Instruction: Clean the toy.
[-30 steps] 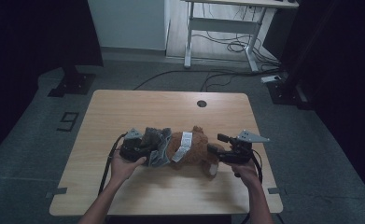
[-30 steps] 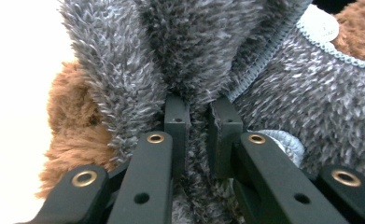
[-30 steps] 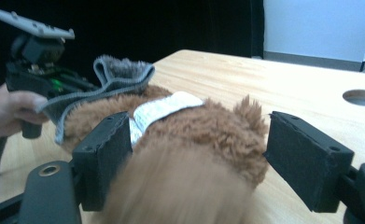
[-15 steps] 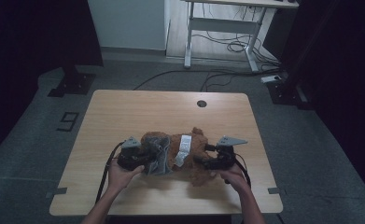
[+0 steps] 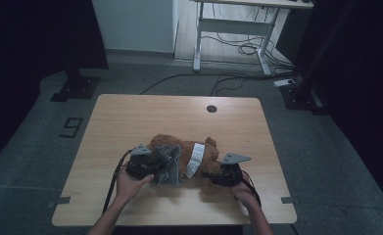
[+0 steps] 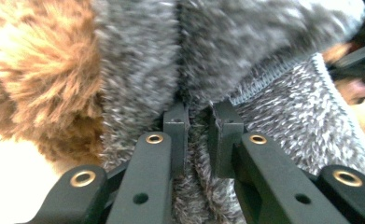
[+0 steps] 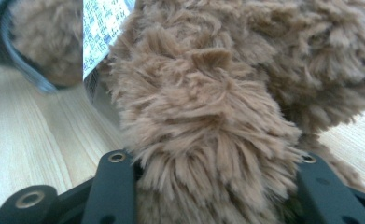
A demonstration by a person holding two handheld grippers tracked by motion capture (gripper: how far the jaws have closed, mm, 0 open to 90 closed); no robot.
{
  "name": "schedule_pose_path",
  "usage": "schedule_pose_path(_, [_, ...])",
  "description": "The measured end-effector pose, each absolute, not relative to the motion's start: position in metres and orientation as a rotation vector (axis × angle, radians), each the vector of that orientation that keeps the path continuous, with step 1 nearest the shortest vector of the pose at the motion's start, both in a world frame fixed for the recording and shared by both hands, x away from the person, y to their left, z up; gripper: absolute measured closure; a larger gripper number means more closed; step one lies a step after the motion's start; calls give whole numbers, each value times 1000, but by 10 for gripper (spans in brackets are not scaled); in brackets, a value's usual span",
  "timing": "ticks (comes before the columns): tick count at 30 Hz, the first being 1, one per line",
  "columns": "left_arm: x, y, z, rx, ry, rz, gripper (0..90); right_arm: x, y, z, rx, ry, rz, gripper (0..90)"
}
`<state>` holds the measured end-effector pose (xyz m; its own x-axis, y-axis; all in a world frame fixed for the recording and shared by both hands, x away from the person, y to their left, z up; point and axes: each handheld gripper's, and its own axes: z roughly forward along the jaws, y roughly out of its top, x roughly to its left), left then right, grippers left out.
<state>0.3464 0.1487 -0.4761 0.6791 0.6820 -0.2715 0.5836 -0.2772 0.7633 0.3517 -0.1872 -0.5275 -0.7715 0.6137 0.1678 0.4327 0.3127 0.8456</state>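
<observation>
brown plush toy held from both sides

brown plush toy (image 5: 179, 149) lies on its side on the wooden tabletop (image 5: 130, 117), near the front edge, between the two hands. a grey fuzzy garment (image 5: 168, 166) covers one end of it, and a white label (image 5: 196, 159) hangs across its middle. the left gripper (image 5: 152, 169) is clenched on a fold of the grey garment (image 6: 194, 70); in the left gripper view the two black jaws pinch the fabric with almost no gap. the right gripper (image 5: 218, 174) has just been closing its jaws, and a thick brown limb of the toy (image 7: 203, 140) sits between them, with fur touching both jaws. beside it, the label (image 7: 101, 28) is visible.
</observation>
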Motion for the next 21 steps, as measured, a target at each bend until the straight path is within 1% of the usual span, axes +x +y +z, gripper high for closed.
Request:
schedule_pose_path(5, [355, 142, -435, 1935, 930, 205, 784, 350, -190, -532, 923, 2411, 1438, 583])
schedule_pose_path(10, [377, 133, -411, 1924, 939, 229, 782, 343, -188, -538, 867, 2449, 1393, 599])
schedule_pose_path(13, [385, 123, -421, 1990, 962, 197, 781, 341, -190, -542, 871, 2460, 1404, 607])
schedule_pose_path(16, [381, 117, -441, 2019, 964, 161, 780, 341, -189, -543, 878, 2462, 1404, 610])
schedule_pose_path(19, [374, 117, -459, 2005, 960, 131, 785, 341, -186, -545, 886, 2469, 1388, 615])
schedule_pose_path(21, [369, 119, -464, 1987, 953, 128, 788, 341, -185, -546, 903, 2466, 1379, 615])
